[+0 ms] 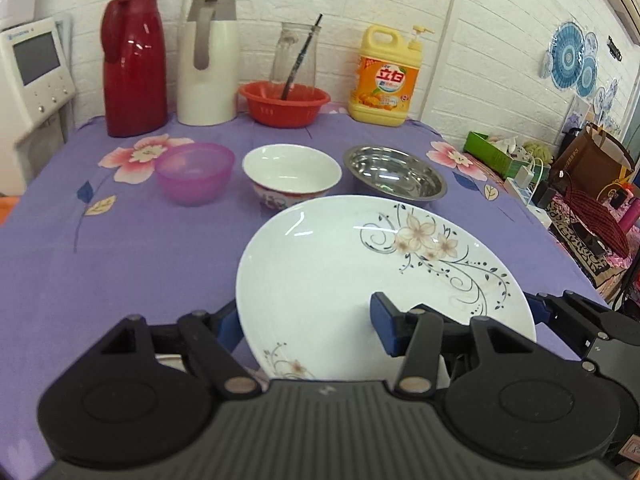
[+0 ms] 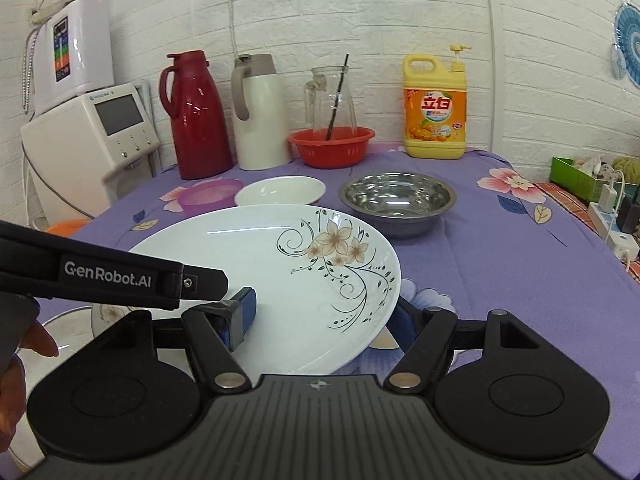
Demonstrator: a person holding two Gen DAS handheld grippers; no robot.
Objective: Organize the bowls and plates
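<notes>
Two grippers' fingers [image 1: 386, 322] [image 2: 244, 312] clamp the flowered plate [image 1: 340, 264] [image 2: 280, 264], one finger above, one beneath.

A home kitchen corner: thermos jugs [image 2: 196, 116], dish soap [image 2: 435, 108], water dispenser [image 2: 92, 136] on a floral-clothed table [image 1: 120, 248]

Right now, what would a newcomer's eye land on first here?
The white floral plate, tilted above the purple tablecloth, gripped by the left gripper and the right gripper. Behind it sit a purple bowl, white bowl and steel bowl.
</notes>
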